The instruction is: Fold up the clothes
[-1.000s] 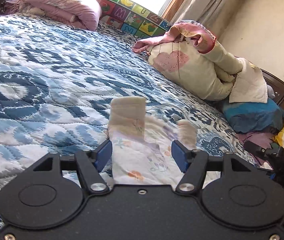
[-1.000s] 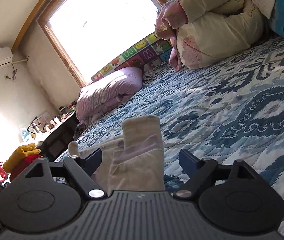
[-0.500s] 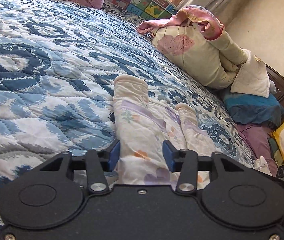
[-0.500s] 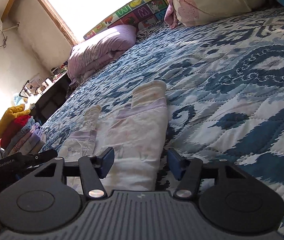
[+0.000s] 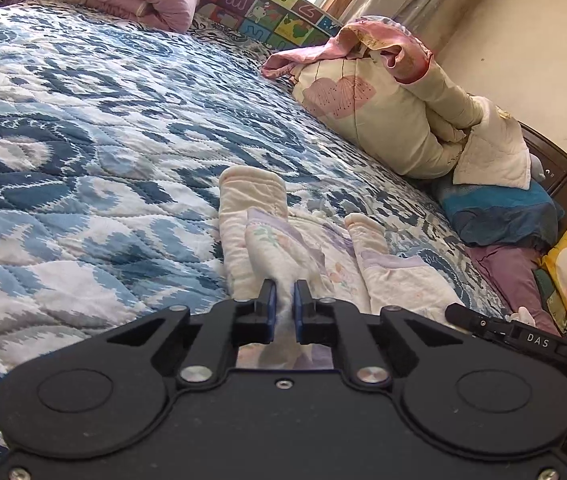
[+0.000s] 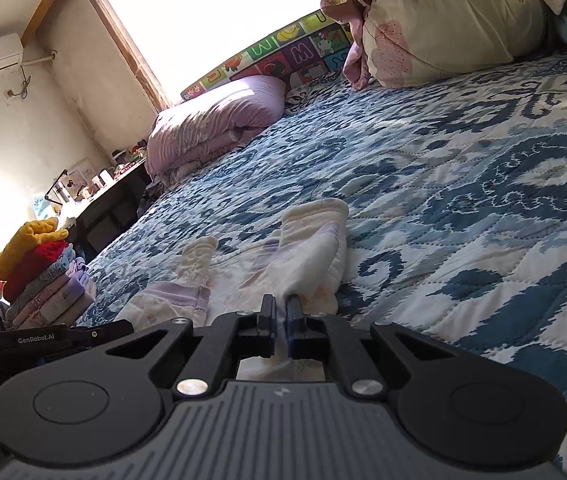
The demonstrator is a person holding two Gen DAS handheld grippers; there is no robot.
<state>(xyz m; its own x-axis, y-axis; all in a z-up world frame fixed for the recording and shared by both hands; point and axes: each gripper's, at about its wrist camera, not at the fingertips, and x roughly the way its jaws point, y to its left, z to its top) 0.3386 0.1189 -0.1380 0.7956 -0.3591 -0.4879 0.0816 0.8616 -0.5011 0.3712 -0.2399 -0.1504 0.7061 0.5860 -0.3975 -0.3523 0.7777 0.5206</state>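
A small cream garment with pale purple trim and a floral print [image 5: 279, 240] lies flat on the blue patterned quilt [image 5: 83, 128], its two legs pointing away from me. My left gripper [image 5: 282, 298] is shut on the near end of one leg, the cloth bunched up between the blue pads. In the right wrist view the same garment [image 6: 307, 248] shows, and my right gripper [image 6: 281, 308] is shut on the near end of the other leg. The garment's near edge is hidden under both gripper bodies.
A cream and pink bundle of bedding [image 5: 395, 120] and a blue cushion [image 5: 495, 212] sit at the bed's side. A purple duvet [image 6: 215, 128] lies by the window. A stack of folded clothes [image 6: 39, 272] stands at the left, beside a dark desk [image 6: 103, 204].
Both grippers have gone from wide open over the garment to shut on it. They came down low to the quilt, and the cloth now rises in a ridge at each pair of jaws.
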